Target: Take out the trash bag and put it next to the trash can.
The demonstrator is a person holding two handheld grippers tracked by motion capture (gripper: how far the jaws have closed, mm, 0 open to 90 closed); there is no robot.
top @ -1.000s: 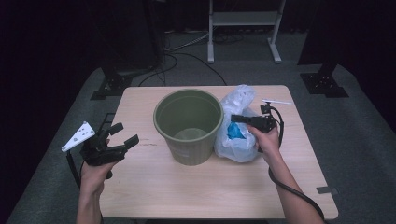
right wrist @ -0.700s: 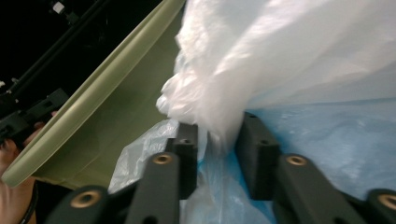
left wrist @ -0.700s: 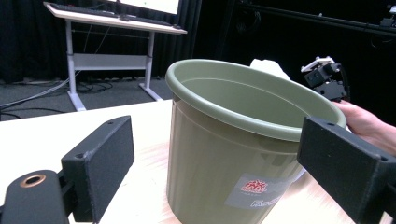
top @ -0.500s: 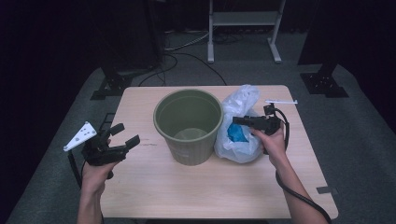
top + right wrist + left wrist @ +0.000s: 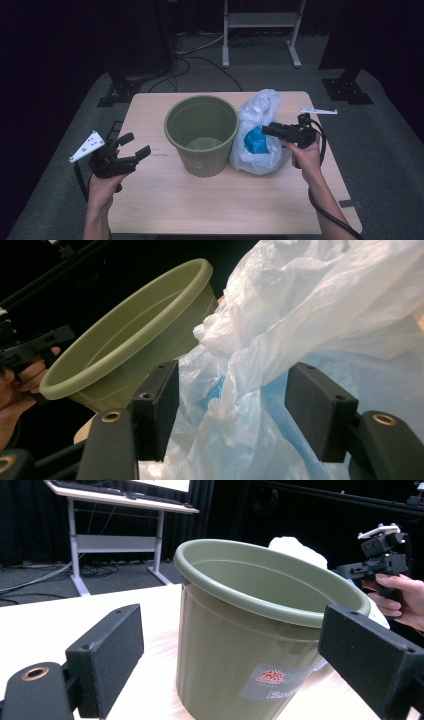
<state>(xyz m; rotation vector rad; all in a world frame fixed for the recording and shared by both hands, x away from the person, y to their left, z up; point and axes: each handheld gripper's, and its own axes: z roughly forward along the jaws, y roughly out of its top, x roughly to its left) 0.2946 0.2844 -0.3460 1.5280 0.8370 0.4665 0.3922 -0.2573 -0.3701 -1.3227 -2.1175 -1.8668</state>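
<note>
- The light wood counter (image 5: 150,210) carries everything; it stands on grey floor with a white metal stand (image 5: 260,22) at 12 o'clock behind it.
- An olive-green plastic bucket (image 5: 201,135) stands upright at the counter's middle, mouth up, its long axis vertical. A red-and-white label (image 5: 272,680) sits low on its wall in the left gripper view.
- A translucent white plastic bag (image 5: 260,132) with something blue inside (image 5: 256,142) lies at 3 o'clock of the bucket, touching its wall. Its crumpled top points toward 12 o'clock.
- The right gripper (image 5: 272,131) is held at 3 o'clock of the bag, pointing toward 9 o'clock. In the right gripper view its fingers (image 5: 157,405) stand wide apart, with bag film bulging between them. Whether the pads press the film cannot be told.
- The left gripper (image 5: 136,145) hovers at 9 o'clock of the bucket, pointing toward 3 o'clock. Its fingers (image 5: 107,655) are spread wide on either side of the bucket's wall in its own view, near it but touching nothing.
</note>
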